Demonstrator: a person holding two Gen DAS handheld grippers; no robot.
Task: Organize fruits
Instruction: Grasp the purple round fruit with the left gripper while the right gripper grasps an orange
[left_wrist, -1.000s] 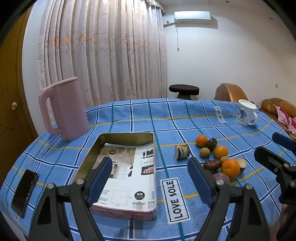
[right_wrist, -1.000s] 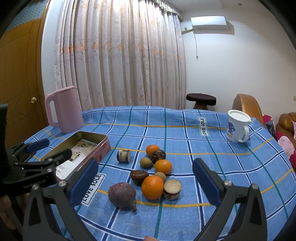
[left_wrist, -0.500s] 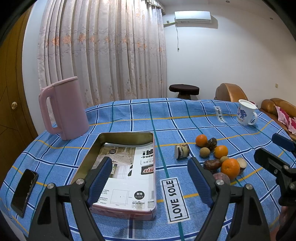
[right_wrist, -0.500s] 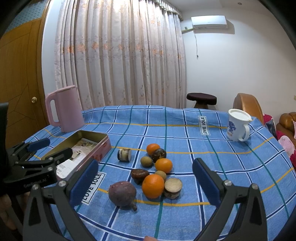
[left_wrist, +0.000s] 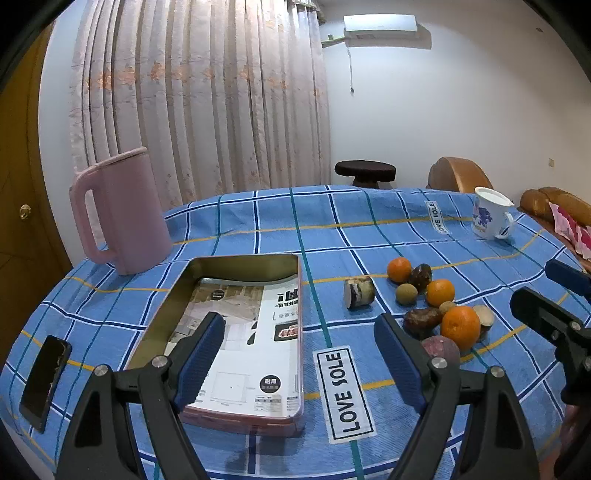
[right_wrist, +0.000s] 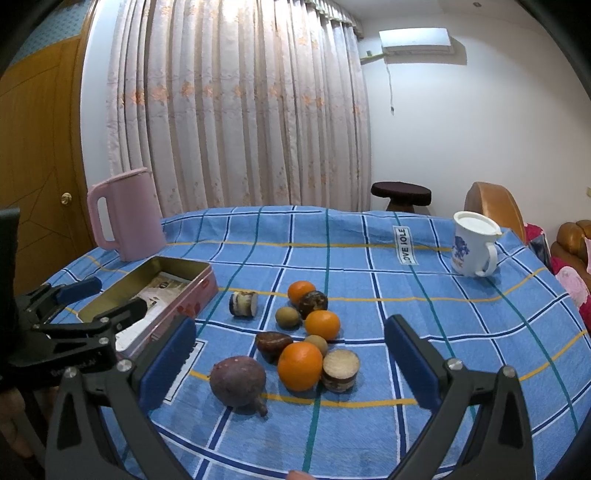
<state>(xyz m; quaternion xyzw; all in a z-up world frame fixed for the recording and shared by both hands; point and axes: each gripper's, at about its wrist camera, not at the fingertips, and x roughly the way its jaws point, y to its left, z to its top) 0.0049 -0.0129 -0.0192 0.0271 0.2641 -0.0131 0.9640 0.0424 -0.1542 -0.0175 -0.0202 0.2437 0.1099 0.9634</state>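
The fruits (right_wrist: 301, 332) lie clustered on the blue checked tablecloth (right_wrist: 424, 314), right of the open tin (left_wrist: 236, 332); right gripper (right_wrist: 290, 360) hovers wide before them; left gripper (left_wrist: 297, 354) hovers wide over the tin's near end.

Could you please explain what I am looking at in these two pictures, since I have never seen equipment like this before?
There is no robot here: a person holds a two-finger clamp in each hand, and a fisheye camera on each looks forward along its blue-padded fingers. One picture comes from the left gripper, the other from the right gripper. Both are open and hold nothing.

Beneath them is a table with a blue checked cloth. On it sit an open tin box lined with printed paper, a pink kettle, a white mug, a phone, and a cluster of fruit: three oranges, the nearest here, a purple round fruit, and several small brown pieces. The fruit all lies on the cloth, none in the box.
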